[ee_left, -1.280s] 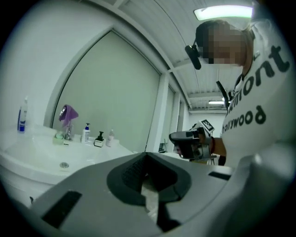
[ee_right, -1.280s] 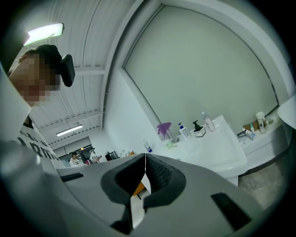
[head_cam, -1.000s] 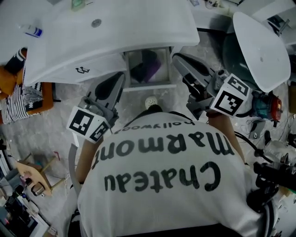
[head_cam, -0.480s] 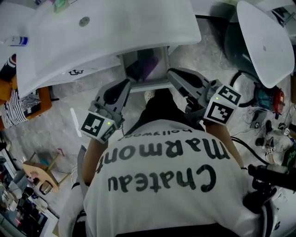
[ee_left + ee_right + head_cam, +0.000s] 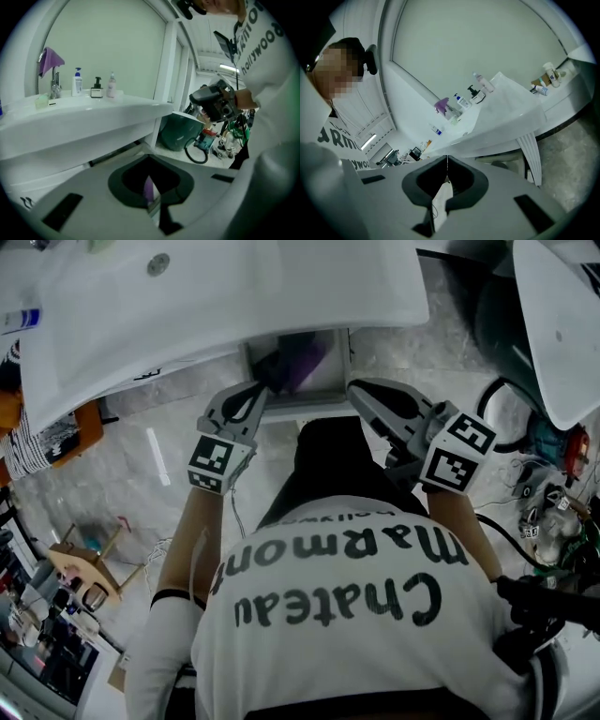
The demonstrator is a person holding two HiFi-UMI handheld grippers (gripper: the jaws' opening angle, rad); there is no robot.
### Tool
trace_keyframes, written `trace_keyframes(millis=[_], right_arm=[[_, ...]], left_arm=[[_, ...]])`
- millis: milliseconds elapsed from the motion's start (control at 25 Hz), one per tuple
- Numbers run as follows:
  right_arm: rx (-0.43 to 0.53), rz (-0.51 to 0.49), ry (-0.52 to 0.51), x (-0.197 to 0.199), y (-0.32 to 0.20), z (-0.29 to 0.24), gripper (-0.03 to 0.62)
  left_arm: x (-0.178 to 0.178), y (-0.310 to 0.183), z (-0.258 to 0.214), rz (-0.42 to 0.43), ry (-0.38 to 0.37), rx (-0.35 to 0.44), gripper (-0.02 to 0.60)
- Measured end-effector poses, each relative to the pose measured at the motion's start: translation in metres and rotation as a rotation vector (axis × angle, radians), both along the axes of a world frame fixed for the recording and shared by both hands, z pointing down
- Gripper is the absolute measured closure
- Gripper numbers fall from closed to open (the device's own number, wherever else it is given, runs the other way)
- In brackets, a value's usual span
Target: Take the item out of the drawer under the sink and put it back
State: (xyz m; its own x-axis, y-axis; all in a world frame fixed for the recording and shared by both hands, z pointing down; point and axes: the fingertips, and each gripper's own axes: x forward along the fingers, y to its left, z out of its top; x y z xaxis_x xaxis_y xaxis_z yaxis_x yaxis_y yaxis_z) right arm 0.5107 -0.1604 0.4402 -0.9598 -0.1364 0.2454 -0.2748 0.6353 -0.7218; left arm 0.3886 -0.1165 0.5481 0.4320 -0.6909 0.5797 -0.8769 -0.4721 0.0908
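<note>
Under the sink (image 5: 281,296) the drawer (image 5: 305,407) stands pulled out. The purple item (image 5: 302,360) lies about mid-drawer, its back part hidden under the sink's front edge.

Left gripper (image 5: 255,396): jaws together, nothing held, tips at the drawer's front left corner. The left gripper view shows a purple sliver past the jaws; it lies beyond them, not in them.

Right gripper (image 5: 364,392): jaws together too, empty, just outside the drawer's front right corner.

Item not touched yet. Can't tell what it is: dark, lumpy outline, reads as cloth or a soft pouch.

Judgement: light, limp, not fragile. It will likely sag and may drag on the drawer's wall when lifted.

Best hold: open the jaws first, then pinch a raised fold near its middle. One gripper should do.

Risk: catching only a thin layer, so it slips out.
</note>
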Motion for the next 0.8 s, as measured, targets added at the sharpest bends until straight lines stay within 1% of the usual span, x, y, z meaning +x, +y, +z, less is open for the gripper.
trace_keyframes(millis=[200,320,360,400,440,560,640,720,800], right_arm=[[0.027,-0.010,0.003,0.003,-0.012,0.020,0.582],[0.036,0.009,0.005,0.005,-0.022,0.036,0.582],[0.034,0.014,0.005,0.007,-0.023,0.042,0.582],[0.032,0.017,0.007,0.008,-0.023,0.047,0.582],[0.030,0.020,0.011,0.010,-0.023,0.052,0.582],[0.015,0.033,0.017,0.014,-0.023,0.064,0.582],[0.001,0.038,0.015,0.017,-0.021,0.069,0.582],[0.000,0.041,0.014,0.018,-0.021,0.073,0.582],[0.007,0.049,0.016,0.020,-0.021,0.074,0.582]], left_arm=[[-0.009,-0.010,0.050,-0.038,-0.045,-0.079,0.572],[-0.010,-0.016,0.074,-0.039,-0.043,-0.106,0.562],[-0.008,-0.017,0.081,-0.028,-0.049,-0.117,0.522],[-0.006,-0.018,0.089,-0.012,-0.062,-0.129,0.466],[-0.004,-0.020,0.095,0.007,-0.081,-0.140,0.446],[0.002,-0.026,0.115,0.050,-0.158,-0.173,0.419],[0.001,-0.028,0.132,0.055,-0.204,-0.205,0.409],[0.000,-0.027,0.147,0.062,-0.229,-0.250,0.402],[0.001,-0.023,0.160,0.086,-0.238,-0.306,0.402]])
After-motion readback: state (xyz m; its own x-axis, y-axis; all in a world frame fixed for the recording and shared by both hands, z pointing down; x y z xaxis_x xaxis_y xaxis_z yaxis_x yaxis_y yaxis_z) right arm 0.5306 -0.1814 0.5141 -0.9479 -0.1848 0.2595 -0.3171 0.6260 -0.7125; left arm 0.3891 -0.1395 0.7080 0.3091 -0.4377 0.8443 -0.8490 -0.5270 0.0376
